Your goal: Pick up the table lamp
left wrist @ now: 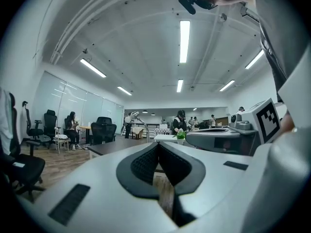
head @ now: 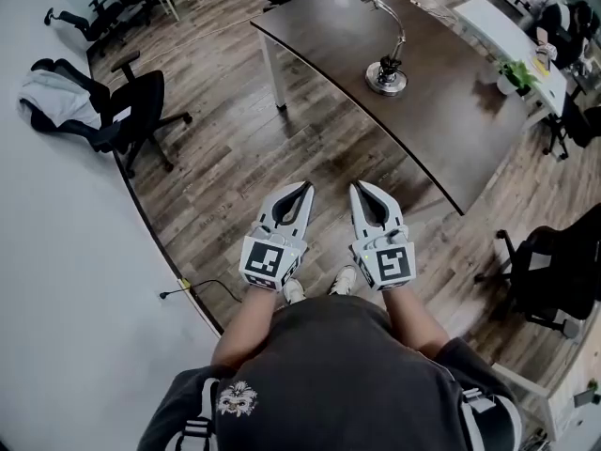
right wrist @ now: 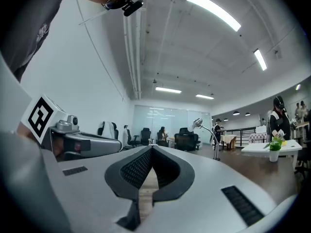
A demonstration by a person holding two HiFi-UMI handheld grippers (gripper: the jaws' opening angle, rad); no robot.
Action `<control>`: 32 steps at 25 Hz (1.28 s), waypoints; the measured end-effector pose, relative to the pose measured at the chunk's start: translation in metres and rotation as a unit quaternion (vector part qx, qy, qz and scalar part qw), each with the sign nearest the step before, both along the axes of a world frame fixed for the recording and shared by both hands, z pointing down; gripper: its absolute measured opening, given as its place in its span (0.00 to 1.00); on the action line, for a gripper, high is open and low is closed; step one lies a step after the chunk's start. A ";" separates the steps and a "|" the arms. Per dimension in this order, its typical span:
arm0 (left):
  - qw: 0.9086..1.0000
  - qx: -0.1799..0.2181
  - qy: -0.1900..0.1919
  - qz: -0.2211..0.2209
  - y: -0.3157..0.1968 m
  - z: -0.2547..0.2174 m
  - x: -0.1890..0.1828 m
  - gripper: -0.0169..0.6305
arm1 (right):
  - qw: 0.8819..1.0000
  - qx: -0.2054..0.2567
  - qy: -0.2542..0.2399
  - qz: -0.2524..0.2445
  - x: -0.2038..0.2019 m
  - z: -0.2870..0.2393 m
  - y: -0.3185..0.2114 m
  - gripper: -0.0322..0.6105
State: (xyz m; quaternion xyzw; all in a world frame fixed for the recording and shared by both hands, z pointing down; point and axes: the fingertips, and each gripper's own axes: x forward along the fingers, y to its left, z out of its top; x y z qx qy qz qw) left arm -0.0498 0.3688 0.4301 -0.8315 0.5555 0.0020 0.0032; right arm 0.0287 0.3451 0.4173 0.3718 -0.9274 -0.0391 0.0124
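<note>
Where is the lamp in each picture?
Head view: the table lamp stands near the top, right of middle, on the dark table.
Left gripper view: the lamp looks small and far off, left of middle.
Right gripper view: the lamp is right of middle.
Shared landmark: the green plant, to the right of the lamp in every view.

The silver gooseneck table lamp (head: pixel 386 56) stands upright on the dark table (head: pixel 451 111).

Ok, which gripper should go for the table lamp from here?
Right, probably. The table lamp stands ahead on the dark table, nearer the right gripper than the left gripper. Both are shut and empty.
</note>
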 end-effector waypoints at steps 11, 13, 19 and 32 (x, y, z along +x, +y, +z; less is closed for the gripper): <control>1.000 -0.009 -0.004 -0.004 -0.011 0.007 0.030 0.04 | 1.000 0.019 -0.010 -0.017 0.025 0.003 -0.007 0.09; 1.000 -0.010 0.001 -0.005 -0.015 0.004 0.039 0.04 | 1.000 0.018 -0.009 -0.018 0.035 0.003 -0.011 0.09; 1.000 -0.015 -0.001 -0.012 -0.026 0.006 0.066 0.04 | 1.000 0.012 -0.017 -0.021 0.062 0.007 -0.022 0.09; 1.000 -0.025 -0.013 0.003 -0.058 0.018 0.074 0.04 | 1.000 0.002 -0.015 -0.010 0.063 0.014 -0.047 0.09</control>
